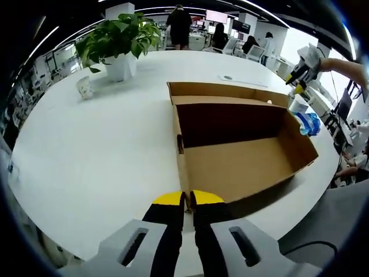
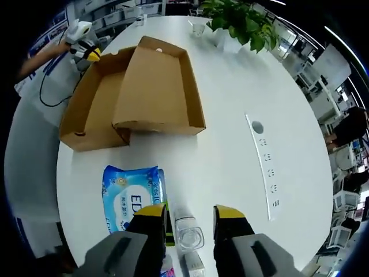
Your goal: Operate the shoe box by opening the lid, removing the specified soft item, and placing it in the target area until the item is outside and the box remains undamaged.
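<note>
In the left gripper view my left tool [image 1: 187,203] sat with jaws together, gripping nothing, just before the open shoe box [image 1: 236,147] on the white worktop [image 1: 98,150], a potted plant [image 1: 118,43] and cup [image 1: 84,87] beyond. In the right gripper view my right tool [image 2: 190,218] stood parted around a clear bottle [image 2: 187,231], touching unclear; the blue wipes pack [image 2: 131,196] lay outside the box beside it.

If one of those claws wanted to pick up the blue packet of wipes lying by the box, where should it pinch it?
Probably across the short width of the blue wipes packet, coming straight down from above. It lies flat on the white table, so its edges are hard to get under; being soft, its top should bunch between the jaws. The right gripper is nearest.
</note>
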The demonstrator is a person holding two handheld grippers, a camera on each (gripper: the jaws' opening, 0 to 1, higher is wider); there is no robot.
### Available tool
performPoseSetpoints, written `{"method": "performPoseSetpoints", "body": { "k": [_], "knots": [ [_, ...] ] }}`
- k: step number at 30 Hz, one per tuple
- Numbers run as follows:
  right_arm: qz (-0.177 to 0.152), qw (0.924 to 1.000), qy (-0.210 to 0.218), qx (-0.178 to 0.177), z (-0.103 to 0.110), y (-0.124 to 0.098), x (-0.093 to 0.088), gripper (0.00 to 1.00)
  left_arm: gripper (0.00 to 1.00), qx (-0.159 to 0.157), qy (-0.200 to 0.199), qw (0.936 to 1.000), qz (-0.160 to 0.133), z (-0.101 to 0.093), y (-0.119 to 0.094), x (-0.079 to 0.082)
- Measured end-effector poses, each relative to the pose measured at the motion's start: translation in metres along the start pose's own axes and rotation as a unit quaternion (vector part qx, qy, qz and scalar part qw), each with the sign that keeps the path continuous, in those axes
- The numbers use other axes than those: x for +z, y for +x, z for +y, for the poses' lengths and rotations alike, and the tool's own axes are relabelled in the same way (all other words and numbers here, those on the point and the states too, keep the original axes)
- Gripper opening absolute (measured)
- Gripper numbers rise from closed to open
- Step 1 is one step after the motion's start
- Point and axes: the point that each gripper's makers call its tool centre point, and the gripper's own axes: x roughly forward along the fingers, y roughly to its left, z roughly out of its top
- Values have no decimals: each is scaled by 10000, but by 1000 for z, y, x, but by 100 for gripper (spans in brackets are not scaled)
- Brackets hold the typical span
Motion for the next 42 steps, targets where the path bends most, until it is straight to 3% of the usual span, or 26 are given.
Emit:
{"method": "performPoseSetpoints", "body": {
  "k": [15,22,26,31,33,38,42],
  "knots": [
    [-485,9956,796,-81,6,11,50,27,2,-25,-14,10000,26,0,0,0],
    [-705,9865,1470,-160,6,15,66,23,2,-52,-68,10000,21,0,0,0],
    [-860,9777,1911,-145,4,22,76,21,2,-60,-100,9999,7,0,0,0],
    [-914,9576,2731,-55,9,34,83,20,2,-68,-112,9999,-4,0,0,0],
    [-906,9549,2827,-65,18,33,85,19,2,-70,-106,9999,2,0,0,0],
    [-879,9435,3194,-55,13,44,86,19,2,-93,-106,9999,-5,-1,0,0],
    [-881,9300,3566,-116,5,53,86,18,2,-94,-99,9999,9,0,1,0]
  ]
}}
